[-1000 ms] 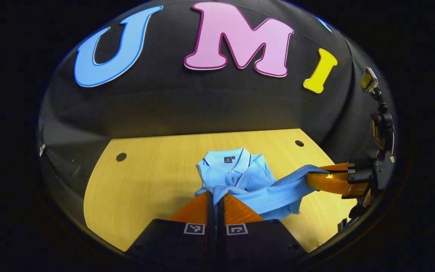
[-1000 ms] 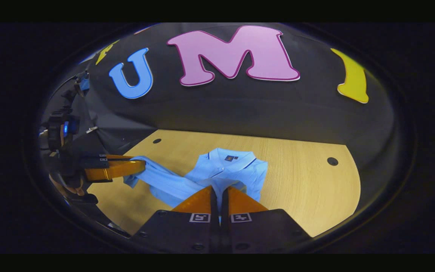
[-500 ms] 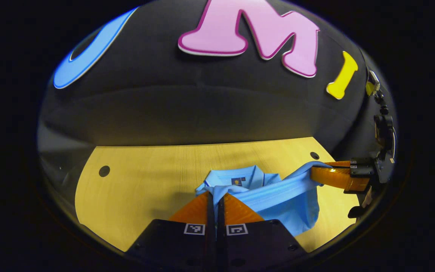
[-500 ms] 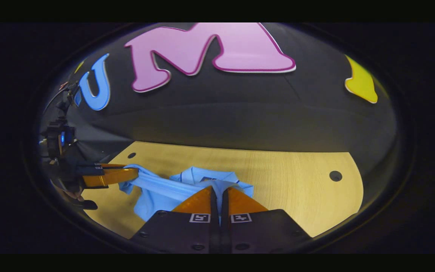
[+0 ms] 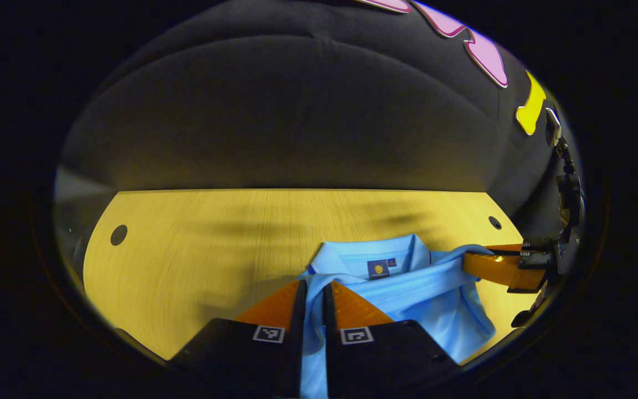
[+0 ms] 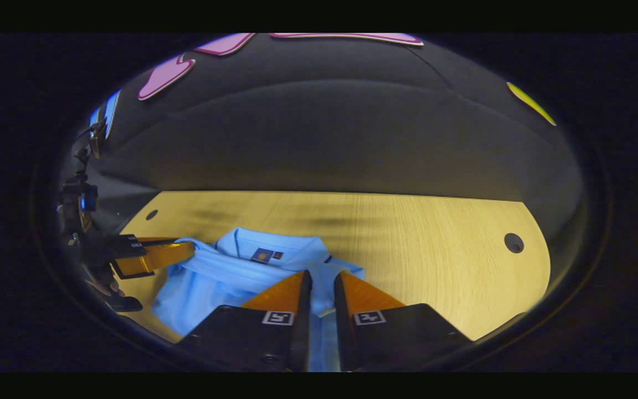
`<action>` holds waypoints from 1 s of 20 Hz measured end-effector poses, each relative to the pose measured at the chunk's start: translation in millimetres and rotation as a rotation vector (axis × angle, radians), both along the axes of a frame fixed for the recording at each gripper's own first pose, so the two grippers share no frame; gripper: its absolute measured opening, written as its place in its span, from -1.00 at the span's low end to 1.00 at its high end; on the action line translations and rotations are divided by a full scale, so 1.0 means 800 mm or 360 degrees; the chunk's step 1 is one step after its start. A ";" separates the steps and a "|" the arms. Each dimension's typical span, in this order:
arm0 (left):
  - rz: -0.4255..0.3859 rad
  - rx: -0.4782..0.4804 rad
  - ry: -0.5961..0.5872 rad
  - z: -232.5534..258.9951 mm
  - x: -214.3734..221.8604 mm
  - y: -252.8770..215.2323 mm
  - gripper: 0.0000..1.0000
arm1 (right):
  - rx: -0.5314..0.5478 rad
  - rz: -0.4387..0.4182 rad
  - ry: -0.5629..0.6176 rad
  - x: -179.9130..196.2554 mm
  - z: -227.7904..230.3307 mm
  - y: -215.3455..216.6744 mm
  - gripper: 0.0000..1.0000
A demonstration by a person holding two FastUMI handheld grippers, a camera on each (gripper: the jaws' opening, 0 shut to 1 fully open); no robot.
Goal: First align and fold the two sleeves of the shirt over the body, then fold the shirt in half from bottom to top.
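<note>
Two claws: both pinch the same shirt hem, one at each end.
Left claw (image 5: 312, 288): fingers close together with a strip of blue cloth pressed between them; the cloth runs down between the two finger bodies to the bottom of the left gripper view.
Right claw (image 6: 322, 277): fingers close together, a fold of the same cloth gripped in the narrow gap and showing below between the finger bodies.
Left claw from afar (image 6: 189, 250): seen at the left of the right gripper view, tip on the shirt's edge, just left of the collar; part of a hand shows under it.
Right claw from afar (image 5: 471, 260): seen at the right of the left gripper view, tip on the shirt's edge, just right of the collar.
Hem (image 5: 407, 285): stretched as a band from one claw to the other, lying across the shirt just below the collar.
Shirt (image 5: 441, 310): light blue polo, lying on the surface, its lower part doubled up over the chest.
Collar (image 5: 377, 256): open, facing the wall, with a small dark tag (image 5: 379, 269) inside it, just beyond the hem.
Surface (image 5: 197, 244): pale wood, bare beyond the collar, with a dark round hole (image 5: 118, 235) well to the left of the shirt and another hole (image 6: 513, 243) well to its right.
</note>
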State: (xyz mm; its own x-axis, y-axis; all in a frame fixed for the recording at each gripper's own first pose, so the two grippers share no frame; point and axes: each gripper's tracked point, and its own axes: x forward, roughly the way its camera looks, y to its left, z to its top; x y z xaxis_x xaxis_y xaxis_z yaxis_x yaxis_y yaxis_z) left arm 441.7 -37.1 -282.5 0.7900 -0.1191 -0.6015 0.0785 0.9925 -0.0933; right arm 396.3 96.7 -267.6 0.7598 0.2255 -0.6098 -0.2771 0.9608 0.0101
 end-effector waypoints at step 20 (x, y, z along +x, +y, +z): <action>-0.0084 0.0085 -0.0648 0.221 -0.212 -0.008 0.97 | -0.0043 -0.0225 -0.0279 -0.192 0.141 -0.038 0.98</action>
State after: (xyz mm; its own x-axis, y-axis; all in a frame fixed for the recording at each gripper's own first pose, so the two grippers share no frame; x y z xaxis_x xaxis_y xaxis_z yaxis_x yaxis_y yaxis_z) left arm 272.4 -43.9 -105.5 0.9583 -0.1430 -0.2474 0.1495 0.9887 0.0074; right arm 242.7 66.4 -154.6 0.8776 0.0946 -0.4699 -0.1347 0.9895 -0.0524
